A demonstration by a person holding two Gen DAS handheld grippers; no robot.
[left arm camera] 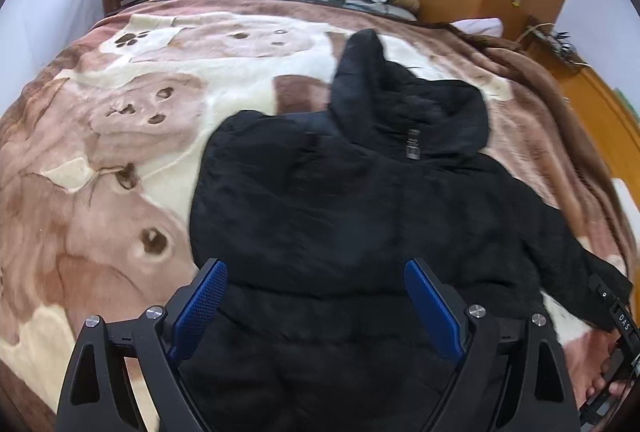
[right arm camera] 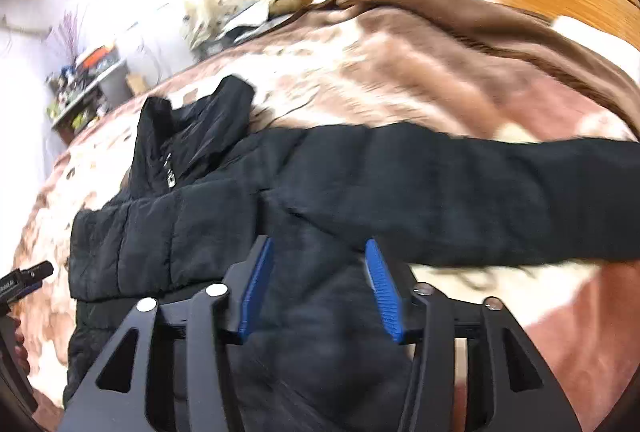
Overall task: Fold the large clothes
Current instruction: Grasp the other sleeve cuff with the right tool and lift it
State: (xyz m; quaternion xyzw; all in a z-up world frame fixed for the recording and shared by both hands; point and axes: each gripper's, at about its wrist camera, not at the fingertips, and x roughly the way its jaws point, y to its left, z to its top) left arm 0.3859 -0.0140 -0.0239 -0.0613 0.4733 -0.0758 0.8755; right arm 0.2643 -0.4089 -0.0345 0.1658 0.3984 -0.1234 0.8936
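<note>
While both claws hang wide apart over the black jacket [left arm camera: 340, 199], its long sleeve [right arm camera: 500, 191] stretches sideways, nearest the right claw [right arm camera: 320, 288].

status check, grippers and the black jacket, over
Left gripper open, empty, over black puffer jacket. Right gripper open, empty, near its outstretched sleeve. Jacket flat on brown patterned blanket, hood up. Nothing in the way.
</note>
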